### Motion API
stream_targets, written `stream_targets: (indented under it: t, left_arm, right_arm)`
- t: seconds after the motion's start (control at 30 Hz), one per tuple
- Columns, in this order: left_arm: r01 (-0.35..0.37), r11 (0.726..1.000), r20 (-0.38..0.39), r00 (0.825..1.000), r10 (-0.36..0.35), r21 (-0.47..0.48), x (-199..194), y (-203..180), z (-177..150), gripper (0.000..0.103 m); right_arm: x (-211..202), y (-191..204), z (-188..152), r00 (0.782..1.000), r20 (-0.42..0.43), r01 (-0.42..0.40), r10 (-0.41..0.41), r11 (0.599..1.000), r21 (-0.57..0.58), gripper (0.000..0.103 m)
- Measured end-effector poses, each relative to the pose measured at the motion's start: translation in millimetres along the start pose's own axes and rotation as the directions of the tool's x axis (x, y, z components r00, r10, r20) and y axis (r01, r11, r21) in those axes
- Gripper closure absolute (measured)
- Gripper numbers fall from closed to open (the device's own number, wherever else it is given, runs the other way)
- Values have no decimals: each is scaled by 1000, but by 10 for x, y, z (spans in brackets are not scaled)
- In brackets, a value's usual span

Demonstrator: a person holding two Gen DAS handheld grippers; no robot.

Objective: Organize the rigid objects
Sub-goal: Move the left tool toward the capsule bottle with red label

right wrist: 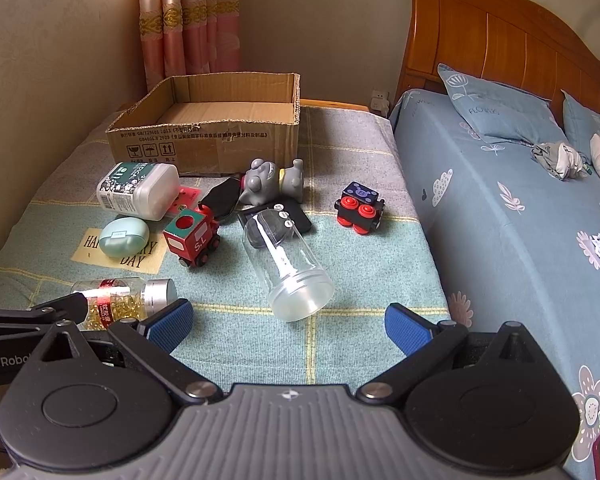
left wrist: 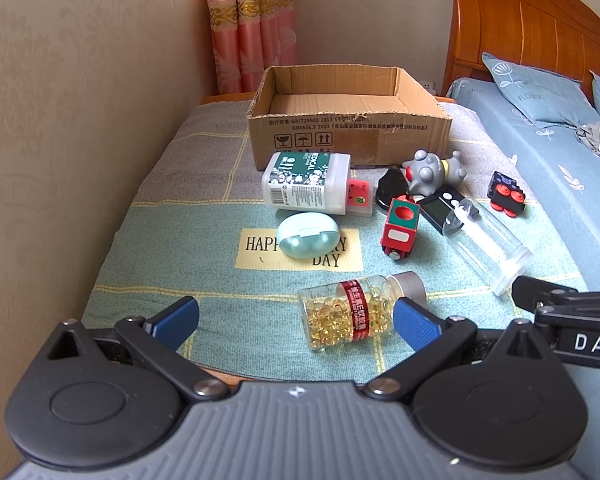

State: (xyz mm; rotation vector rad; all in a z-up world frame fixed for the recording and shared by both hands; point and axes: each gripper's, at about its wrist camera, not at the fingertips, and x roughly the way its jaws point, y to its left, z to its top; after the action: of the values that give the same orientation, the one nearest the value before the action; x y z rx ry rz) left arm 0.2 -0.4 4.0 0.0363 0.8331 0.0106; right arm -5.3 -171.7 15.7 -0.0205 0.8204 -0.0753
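Note:
An open cardboard box [left wrist: 348, 136] [right wrist: 204, 140] stands at the back of a cloth-covered table. In front of it lie a white-green bottle [left wrist: 306, 182] [right wrist: 138, 190], a mint oval case [left wrist: 308, 234] [right wrist: 123, 236], a red toy train [left wrist: 400, 226] [right wrist: 192, 236], a grey figurine [left wrist: 434, 172] [right wrist: 272, 182], a clear jar [left wrist: 488, 242] [right wrist: 288, 264], a black-red toy car [left wrist: 506, 194] [right wrist: 360, 204] and a capsule bottle [left wrist: 352, 312] [right wrist: 120, 300]. My left gripper [left wrist: 296, 320] is open, just before the capsule bottle. My right gripper [right wrist: 290, 326] is open, near the clear jar.
A black device [left wrist: 444, 206] [right wrist: 278, 216] and a black pouch [left wrist: 392, 186] [right wrist: 220, 196] lie among the toys. A bed with blue bedding [right wrist: 500, 208] and wooden headboard [left wrist: 528, 32] borders the table's right side. A wall runs along the left.

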Motion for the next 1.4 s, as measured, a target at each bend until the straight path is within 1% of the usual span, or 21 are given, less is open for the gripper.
stream_targets:
  t: [0.17, 0.6, 0.77, 0.87, 1.0, 1.1, 1.17, 1.27, 1.4]
  left_arm:
    - [4, 1000, 0, 1000, -4, -1, -8, -1, 11, 1]
    - [36, 999, 5, 999, -36, 7, 30, -17, -14, 1]
    - [70, 997, 3, 998, -70, 40, 81, -28, 7, 1]
    - [105, 990, -3, 994, -105, 93, 123, -37, 27, 1]
    - [147, 974, -30, 989, -144, 172, 239, -49, 35, 1]
    - [197, 958, -88, 979, -182, 207, 389, -40, 23, 1]
    - [222, 952, -120, 972, -200, 211, 481, -32, 2, 1]
    - [213, 955, -163, 970, -181, 207, 627, -14, -30, 1]
    - [186, 958, -197, 970, -144, 218, 764, 43, -93, 1]
  right_arm:
    - [-4, 0, 1, 1000, 1, 1, -1, 1000, 0, 0]
    - [-14, -43, 5, 999, 37, -6, 6, 1000, 11, 0]
    - [-10, -58, 20, 998, 53, -13, 13, 1000, 1, 0]
    - [-15, -91, 41, 997, 70, -25, 25, 1000, 2, 0]
    - [9, -140, 63, 996, 82, -29, 28, 999, 13, 0]
    - [75, -185, 61, 997, 68, -26, 24, 999, 26, 0]
    - [119, -211, 53, 998, 60, -28, 26, 999, 31, 0]
    - [189, -242, 48, 998, 49, -33, 32, 999, 33, 0]
    - [290, -290, 35, 999, 31, -34, 33, 999, 32, 0]
